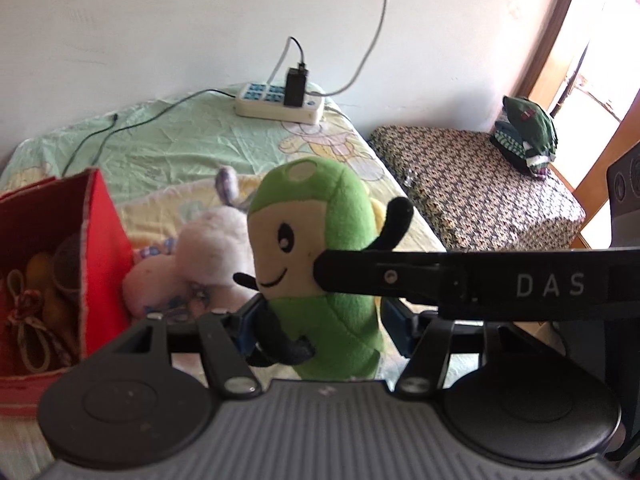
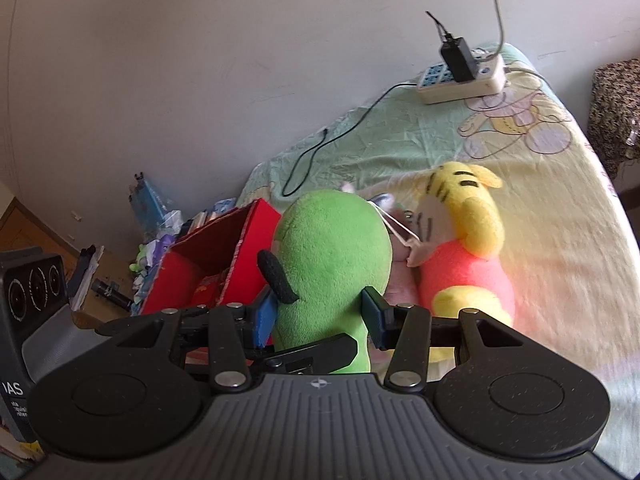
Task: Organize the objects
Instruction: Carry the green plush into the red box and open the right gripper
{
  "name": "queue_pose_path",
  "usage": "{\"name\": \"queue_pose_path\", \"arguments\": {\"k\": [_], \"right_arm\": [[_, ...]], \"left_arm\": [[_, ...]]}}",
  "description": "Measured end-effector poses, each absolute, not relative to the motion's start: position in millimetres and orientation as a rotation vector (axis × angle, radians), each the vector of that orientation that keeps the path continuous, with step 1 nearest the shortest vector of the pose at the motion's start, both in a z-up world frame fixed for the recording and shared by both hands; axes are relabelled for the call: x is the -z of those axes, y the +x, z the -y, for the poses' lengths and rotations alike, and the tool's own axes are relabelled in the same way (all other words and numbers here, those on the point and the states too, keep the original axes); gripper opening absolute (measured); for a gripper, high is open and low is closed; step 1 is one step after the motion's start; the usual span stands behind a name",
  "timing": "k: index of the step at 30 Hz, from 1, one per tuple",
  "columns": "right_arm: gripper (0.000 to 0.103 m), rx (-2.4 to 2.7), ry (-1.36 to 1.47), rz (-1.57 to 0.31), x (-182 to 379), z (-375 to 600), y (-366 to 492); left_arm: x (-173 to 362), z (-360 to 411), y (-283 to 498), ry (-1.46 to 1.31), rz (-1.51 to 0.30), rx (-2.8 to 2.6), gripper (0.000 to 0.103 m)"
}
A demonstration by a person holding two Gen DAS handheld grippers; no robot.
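The white letters "DAS" are read on the black arm of the right claw (image 1: 320, 268), which is seen crossing the left wrist view from the right edge. In the right wrist view, "IAS" is read on the grey body of the left claw's device (image 2: 18, 390) at the left edge (the first letter is cut off by the frame). Below it, a few lines of smaller print are seen, too small and blurred to be made out.
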State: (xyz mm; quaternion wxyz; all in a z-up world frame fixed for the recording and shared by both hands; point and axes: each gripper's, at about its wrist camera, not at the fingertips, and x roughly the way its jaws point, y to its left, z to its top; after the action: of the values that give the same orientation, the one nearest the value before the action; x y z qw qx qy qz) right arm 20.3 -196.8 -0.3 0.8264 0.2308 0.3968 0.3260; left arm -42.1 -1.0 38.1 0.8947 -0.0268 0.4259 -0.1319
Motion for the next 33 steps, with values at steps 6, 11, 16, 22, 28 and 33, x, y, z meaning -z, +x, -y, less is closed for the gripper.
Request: {"name": "queue_pose_path", "arguments": {"k": [6,11,16,22,28,33], "right_arm": [[0.049,-0.803,0.487,-0.810,-17,162,20],[0.049,-0.874,0.450,-0.766,-36,118,20],[0.049,-0.930,0.431,-0.743,-43,59,26],[0.049,-0.968,0.469,-0.817,-27,-26,35],[0.049,-0.963,0.525,-0.910,1,-96,40],[0.049,-0.944,0.638,-1.030,27,-130,53]], "left_arm": [[-62,-37,-63,-0.093,-0.802,0.184,0.063],[-82,-79,-76,-0.113,-0.727,0.120,0.063],[-92,-136,-81,-0.121,-0.686,0.068,0.063],[-81,-216,-81,-0.133,-0.724,0.007,0.063],[-54,-284,-71,-0.114,-0.802,-0.040,0.063],[-36,-327,-67,-0.129,-0.854,-0.044,0.064]]}}
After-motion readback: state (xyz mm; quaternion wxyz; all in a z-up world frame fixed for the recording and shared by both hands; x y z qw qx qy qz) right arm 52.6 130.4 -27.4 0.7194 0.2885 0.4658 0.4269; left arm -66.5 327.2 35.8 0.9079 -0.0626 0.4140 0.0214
